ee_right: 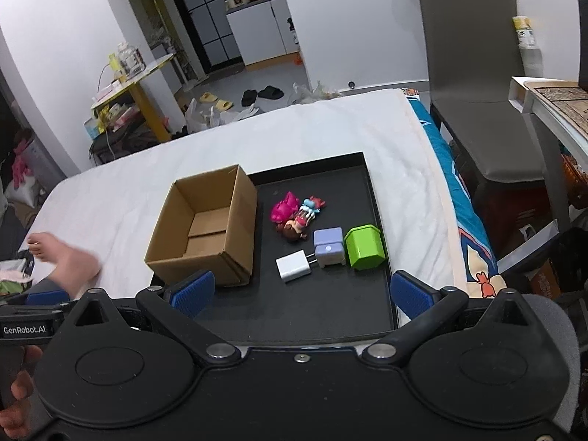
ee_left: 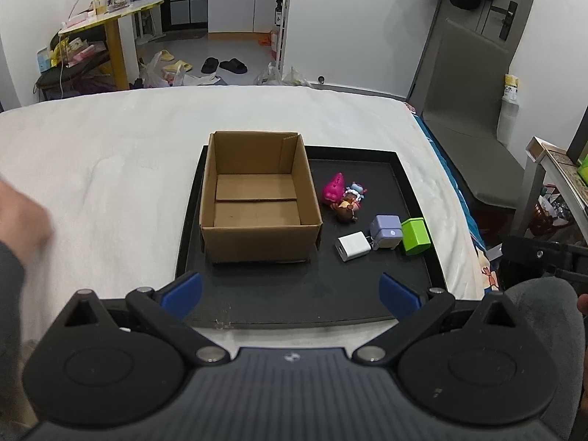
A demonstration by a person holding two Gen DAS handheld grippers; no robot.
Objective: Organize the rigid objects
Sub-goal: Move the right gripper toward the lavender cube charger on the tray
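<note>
- Left wrist view first: my left gripper (ee_left: 290, 290) sits at the bottom of the frame with its blue pads spread wide and nothing between them, hovering over the near edge of the black tray (ee_left: 294, 305).
- Right wrist view, same deal: the right gripper (ee_right: 301, 294) is wide open and empty too, low in the frame over the tray's near side.
- Just beyond the left gripper, centre of that frame, is the cardboard box (ee_left: 257, 198), standing open on the left half of the tray. Nothing inside that I can see.
- Right of the box, all on the tray floor: a white charger (ee_left: 352, 246), a lavender cube (ee_left: 386, 231) just beside it, and a green box (ee_left: 416, 236) touching or nearly touching the cube.
- Further up the frame from those, a small heap of toy figures (ee_left: 343, 196), pink one on top, lying close against each other.
- The tray rests on a white bedspread (ee_left: 110, 169).
- My read: we're at the very start, nothing's been sorted yet, and the step in hand is picking a first item.
- Next move probably belongs to the right gripper, since everything loose is on its side. The charger looks easiest, flat sides and clear of the box wall, but its prongs point at the cube, so I'd come down square and lift straight before swinging left to the box.
</note>
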